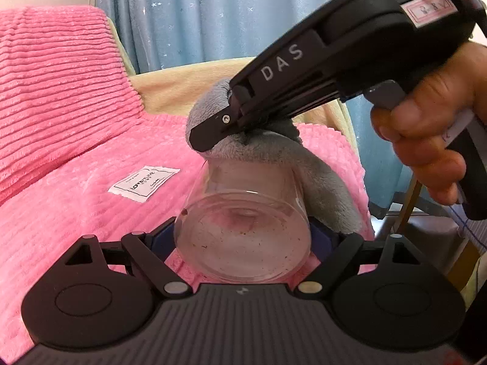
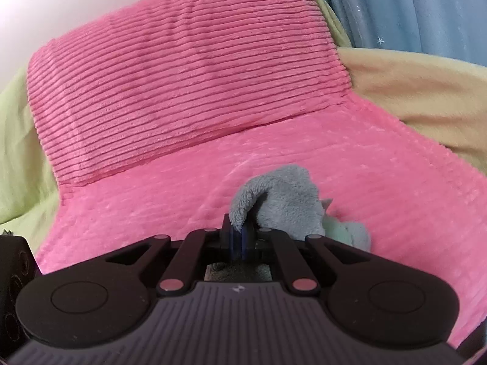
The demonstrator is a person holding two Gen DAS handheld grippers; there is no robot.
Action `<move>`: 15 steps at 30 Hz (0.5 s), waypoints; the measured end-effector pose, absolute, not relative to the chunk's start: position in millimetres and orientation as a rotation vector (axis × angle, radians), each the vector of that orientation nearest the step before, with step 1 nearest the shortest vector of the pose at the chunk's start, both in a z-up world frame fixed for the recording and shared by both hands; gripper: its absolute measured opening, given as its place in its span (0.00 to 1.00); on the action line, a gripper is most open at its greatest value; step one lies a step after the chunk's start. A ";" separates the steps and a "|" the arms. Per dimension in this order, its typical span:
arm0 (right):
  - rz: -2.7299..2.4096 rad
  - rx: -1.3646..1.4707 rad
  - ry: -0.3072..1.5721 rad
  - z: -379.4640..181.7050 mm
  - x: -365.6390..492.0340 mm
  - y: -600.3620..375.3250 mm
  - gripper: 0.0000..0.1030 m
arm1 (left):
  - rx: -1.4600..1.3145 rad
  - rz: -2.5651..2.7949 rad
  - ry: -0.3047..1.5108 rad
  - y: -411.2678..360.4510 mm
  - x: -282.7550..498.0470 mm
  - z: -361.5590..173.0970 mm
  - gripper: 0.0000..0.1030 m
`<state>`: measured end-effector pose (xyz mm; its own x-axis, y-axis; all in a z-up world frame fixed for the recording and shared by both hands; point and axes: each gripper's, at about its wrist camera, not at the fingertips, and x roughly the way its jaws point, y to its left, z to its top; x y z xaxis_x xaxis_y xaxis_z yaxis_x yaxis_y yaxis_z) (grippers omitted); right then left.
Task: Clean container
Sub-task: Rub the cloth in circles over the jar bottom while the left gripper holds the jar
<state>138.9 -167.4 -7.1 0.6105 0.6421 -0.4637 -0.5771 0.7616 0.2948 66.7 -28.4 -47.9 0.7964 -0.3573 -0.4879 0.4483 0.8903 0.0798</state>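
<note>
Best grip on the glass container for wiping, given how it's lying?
Across the side wall near the base of the glass container, as the left gripper has it: it lies tilted, mouth facing away, where the grey cloth in the right gripper is.

Pink ribbed cushion [image 2: 188, 70] on pink blanket [image 2: 380, 182], blue starred curtain [image 1: 213, 15] behind.

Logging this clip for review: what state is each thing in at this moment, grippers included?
Glass container: held on its side, base toward the left wrist camera, dark specks on the glass.
Grey cloth: bunched over the container's far end, pinched by the right gripper.
Left gripper: shut on the container, fingers at either side.
Right gripper: shut on the cloth.
Pink blanket: spread flat, white label facing up.
</note>
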 end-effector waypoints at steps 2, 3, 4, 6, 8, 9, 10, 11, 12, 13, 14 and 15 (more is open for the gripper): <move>0.712 0.103 0.565 -5.4 137.3 -164.6 0.03 | 0.175 -0.440 0.495 -26.2 67.8 -47.9 0.84; 0.711 0.109 0.562 -6.1 136.5 -165.5 0.02 | 0.149 -0.443 0.509 -24.1 69.1 -48.2 0.84; 0.708 0.118 0.561 -6.7 135.8 -166.5 0.02 | 0.108 -0.451 0.525 -20.8 71.3 -48.6 0.86; 0.703 0.128 0.555 -8.3 133.7 -168.1 0.03 | 0.007 -0.472 0.540 -11.2 74.6 -48.3 0.87; 0.704 0.134 0.549 -9.4 130.8 -170.1 0.03 | -0.072 -0.486 0.550 -3.9 76.8 -48.7 0.86; 0.708 0.133 0.547 -9.6 129.3 -170.4 0.03 | -0.085 -0.493 0.555 -2.9 77.4 -49.6 0.85; 0.719 0.129 0.548 -9.2 128.2 -169.2 0.03 | -0.077 -0.495 0.555 -4.1 77.2 -49.8 0.84; 0.730 0.125 0.549 -8.8 127.1 -168.0 0.03 | -0.060 -0.493 0.550 -6.1 76.5 -49.5 0.84; 0.741 0.120 0.550 -8.3 126.0 -166.7 0.03 | -0.039 -0.489 0.543 -8.4 75.3 -49.0 0.84; 0.752 0.116 0.551 -7.9 124.9 -165.5 0.03 | -0.011 -0.483 0.534 -10.9 73.9 -48.5 0.84; 0.763 0.112 0.552 -7.4 123.8 -164.3 0.03 | 0.032 -0.469 0.518 -14.1 71.8 -47.6 0.84; 0.774 0.108 0.553 -7.0 122.7 -163.1 0.03 | 0.081 -0.452 0.503 -17.8 69.7 -47.0 0.84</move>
<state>122.7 -163.1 -7.0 0.5809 0.6887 -0.4338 -0.6334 0.7172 0.2904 69.7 -17.8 -47.0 0.7801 -0.3984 -0.4824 0.4377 0.8985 -0.0341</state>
